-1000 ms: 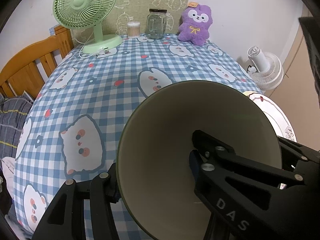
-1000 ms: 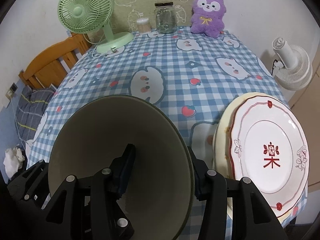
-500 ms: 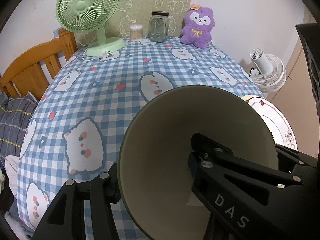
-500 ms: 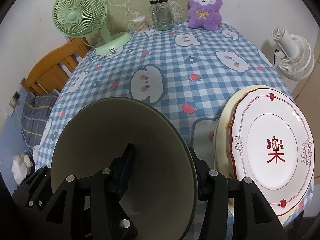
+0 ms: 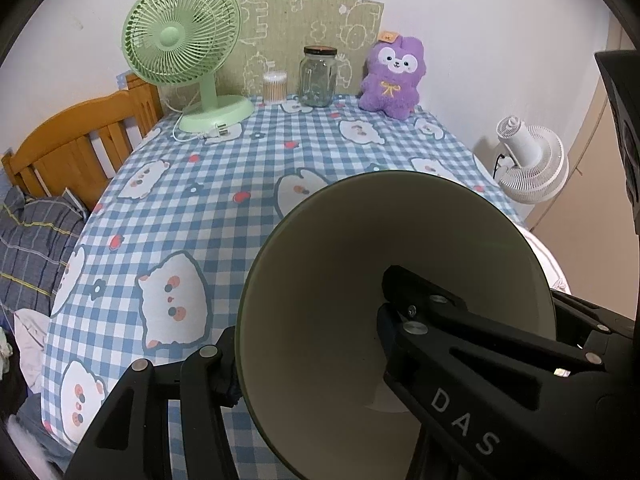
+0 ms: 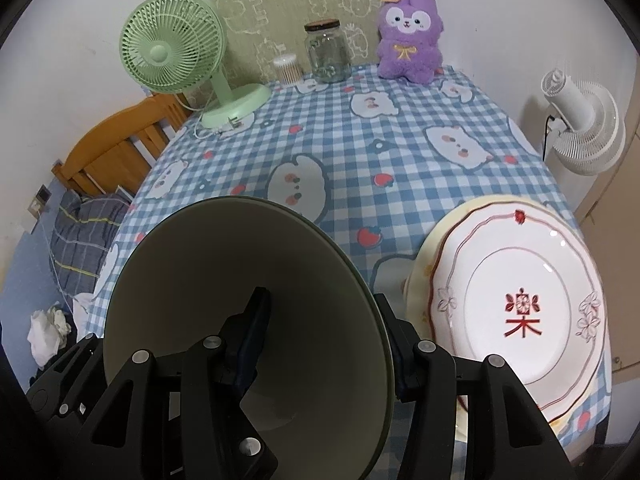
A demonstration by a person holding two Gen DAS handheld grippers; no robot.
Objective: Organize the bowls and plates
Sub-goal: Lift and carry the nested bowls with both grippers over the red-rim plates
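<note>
My left gripper (image 5: 308, 344) is shut on the left rim of a wide olive-green bowl (image 5: 340, 280), one finger inside and one outside, holding it above the near table edge. My right gripper (image 6: 324, 340) is shut on the right rim of what looks like the same bowl (image 6: 200, 280). A white plate with red trim and a red character (image 6: 520, 312) lies on a cream plate (image 6: 424, 252) at the near right of the table. In the left wrist view only a white sliver of the plates (image 5: 548, 256) shows behind the bowl.
Checked blue tablecloth (image 6: 360, 148) covers the table. At the back stand a green desk fan (image 6: 176, 56), a cotton-swab tub (image 6: 288, 68), a glass jar (image 6: 326, 52) and a purple plush (image 6: 408, 36). A white floor fan (image 6: 580, 120) stands right; a wooden bed frame (image 5: 72, 148) left.
Both grippers and the bowl have risen and pulled back a little; more of the table and back wall shows. The plates have not moved.
</note>
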